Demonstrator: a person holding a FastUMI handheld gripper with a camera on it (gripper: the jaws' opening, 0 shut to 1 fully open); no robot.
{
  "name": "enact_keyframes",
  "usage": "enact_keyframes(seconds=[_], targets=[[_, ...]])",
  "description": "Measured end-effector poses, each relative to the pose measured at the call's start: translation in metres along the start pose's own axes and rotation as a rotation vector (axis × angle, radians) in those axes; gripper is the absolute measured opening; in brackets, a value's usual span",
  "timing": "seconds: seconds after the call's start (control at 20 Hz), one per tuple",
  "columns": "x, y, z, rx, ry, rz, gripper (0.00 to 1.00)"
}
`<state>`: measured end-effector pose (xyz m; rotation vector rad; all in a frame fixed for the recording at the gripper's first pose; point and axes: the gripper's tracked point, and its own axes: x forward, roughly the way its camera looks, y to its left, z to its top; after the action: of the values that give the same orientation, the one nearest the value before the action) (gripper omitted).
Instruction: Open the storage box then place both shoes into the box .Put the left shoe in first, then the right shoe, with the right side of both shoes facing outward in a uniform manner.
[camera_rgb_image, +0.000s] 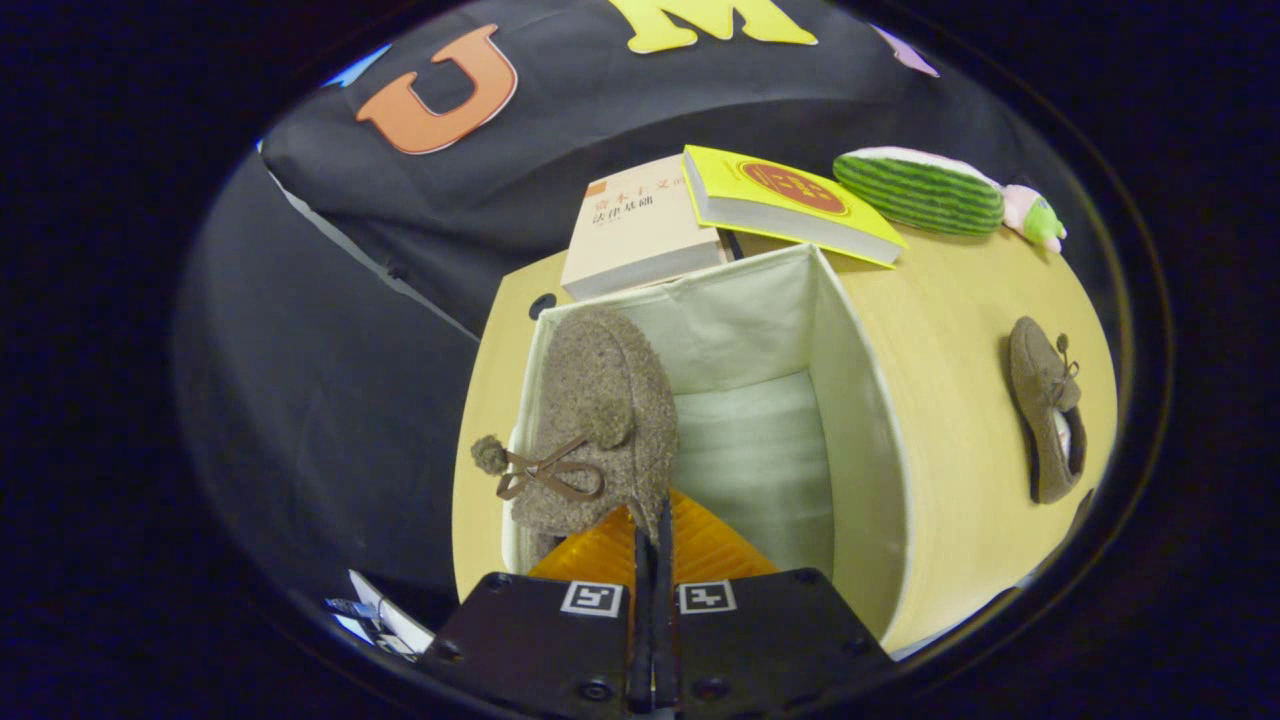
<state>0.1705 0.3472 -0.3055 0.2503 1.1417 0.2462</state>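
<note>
A brown fuzzy shoe (600, 420) with a bow and pompoms hangs from my gripper (652, 535), whose fingers are shut on its heel rim. The shoe is over the left side of the open cream fabric storage box (860, 440), toe pointing away from me, close to the box's left wall. The box's pale floor shows to the right of the shoe. The second brown shoe (1045, 420) lies on its side on the wooden table (960, 330), well right of the box.
Two books, a beige one (635, 230) and a yellow one (780, 200), lie just behind the box. A striped green plush toy (925, 190) rests at the far right of the table. The table's left edge runs close beside the box.
</note>
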Motion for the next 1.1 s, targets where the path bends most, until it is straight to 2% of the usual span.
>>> enact_keyframes(seconds=[0.25, 0.35, 0.45, 0.7, 0.85, 1.1], targets=[[0.008, 0.003, 0.004, -0.001, -0.019, 0.02, 0.12], [0.006, 0.006, 0.006, -0.027, -0.022, 0.046, 0.21], [-0.004, -0.003, 0.005, -0.109, -0.022, 0.012, 0.44], [-0.05, -0.025, 0.034, -0.225, -0.164, -0.055, 1.0], [-0.081, -0.041, 0.035, -0.248, -0.176, -0.051, 1.0], [-0.115, -0.094, 0.038, -0.289, -0.189, -0.077, 1.0]])
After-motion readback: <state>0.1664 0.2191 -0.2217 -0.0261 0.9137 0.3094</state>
